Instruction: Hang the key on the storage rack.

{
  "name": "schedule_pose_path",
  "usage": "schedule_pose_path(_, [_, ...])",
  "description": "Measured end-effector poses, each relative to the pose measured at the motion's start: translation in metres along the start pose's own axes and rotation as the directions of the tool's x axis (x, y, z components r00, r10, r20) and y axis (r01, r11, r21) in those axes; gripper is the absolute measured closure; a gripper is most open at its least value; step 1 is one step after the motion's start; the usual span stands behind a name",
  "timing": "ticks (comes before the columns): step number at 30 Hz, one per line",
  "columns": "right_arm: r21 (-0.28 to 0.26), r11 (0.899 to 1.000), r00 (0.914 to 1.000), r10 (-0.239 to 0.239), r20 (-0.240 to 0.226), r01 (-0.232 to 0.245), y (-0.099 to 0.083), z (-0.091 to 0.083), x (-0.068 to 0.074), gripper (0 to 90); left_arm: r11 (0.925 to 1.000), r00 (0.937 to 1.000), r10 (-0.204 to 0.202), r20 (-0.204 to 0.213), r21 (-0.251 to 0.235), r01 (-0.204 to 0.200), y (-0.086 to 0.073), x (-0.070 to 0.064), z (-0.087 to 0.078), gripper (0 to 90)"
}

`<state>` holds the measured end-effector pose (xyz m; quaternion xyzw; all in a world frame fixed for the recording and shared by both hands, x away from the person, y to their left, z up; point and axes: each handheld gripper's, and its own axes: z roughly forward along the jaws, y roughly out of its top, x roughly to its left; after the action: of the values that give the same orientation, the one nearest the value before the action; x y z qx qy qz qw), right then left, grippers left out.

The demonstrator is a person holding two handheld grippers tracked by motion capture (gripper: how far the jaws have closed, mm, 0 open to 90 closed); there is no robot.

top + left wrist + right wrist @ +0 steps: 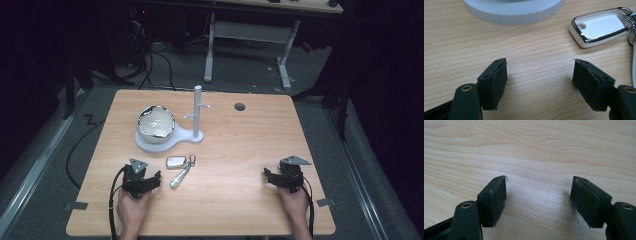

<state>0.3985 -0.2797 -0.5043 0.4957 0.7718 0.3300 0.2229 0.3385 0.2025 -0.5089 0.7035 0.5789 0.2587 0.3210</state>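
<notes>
My left hand [133, 206] grips the left gripper [150, 179] at the near left, jaws spread wide and low over the surface. My right hand [296, 200] holds the right gripper [267, 176] at the near right, jaws equally parted, nothing between them.

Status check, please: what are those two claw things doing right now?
Left gripper open, empty. Right gripper open, empty. Key fob flat on table, untouched. Nothing between.
</notes>
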Motion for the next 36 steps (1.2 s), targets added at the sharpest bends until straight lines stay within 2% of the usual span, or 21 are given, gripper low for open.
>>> schedule_pose_path(11, [0.0, 1.0, 1.0, -0.001, -0.002, 0.001, 0.0, 0.0, 0.0, 29.2, 1.0, 0.9999, 0.005, 0.011, -0.002, -0.005, -0.001, -0.001, -0.001, 29.5])
schedule_pose_path(14, [0.0, 1.0, 1.0, 0.0, -0.002, 0.0, 0.0, 0.0, 0.0, 29.2, 0.9999, 0.9997, 0.013, 0.023, -0.001, -0.013, -0.001, -0.001, -0.001, 28.8])
schedule_pose_path(15, [0.0, 1.0, 1.0, 0.0, -0.002, 0.0, 0.0, 0.0, 0.0, 29.2, 0.9994, 0.9984, 0.034, 0.045, 0.007, -0.034, -0.001, -0.001, -0.002, 27.3])
schedule_pose_path(16, [0.0, 1.0, 1.0, 0.0, -0.002, 0.0, 0.0, 0.0, 0.0, 29.2, 0.9992, 0.9977, 0.037, 0.056, 0.013, -0.037, -0.001, -0.001, -0.003, 27.4])
schedule_pose_path(21, [0.0, 1.0, 1.0, 0.001, -0.003, -0.001, 0.0, 0.0, 0.0, 29.2, 0.9995, 0.997, 0.027, 0.072, 0.014, -0.028, 0.0, 0.001, -0.004, 30.2])
schedule_pose_path(24, [-0.001, 1.0, 1.0, 0.0, -0.003, 0.0, 0.0, 0.0, 0.0, 29.2, 0.9988, 0.9967, 0.024, 0.078, 0.042, -0.027, 0.002, 0.0, -0.007, 32.8])
schedule_pose_path(36, [0.0, 1.0, 1.0, 0.0, -0.001, 0.0, 0.0, 0.0, 0.0, 29.2, 0.998, 0.9876, 0.054, 0.148, -0.041, -0.049, 0.014, -0.025, -0.024, 39.3])
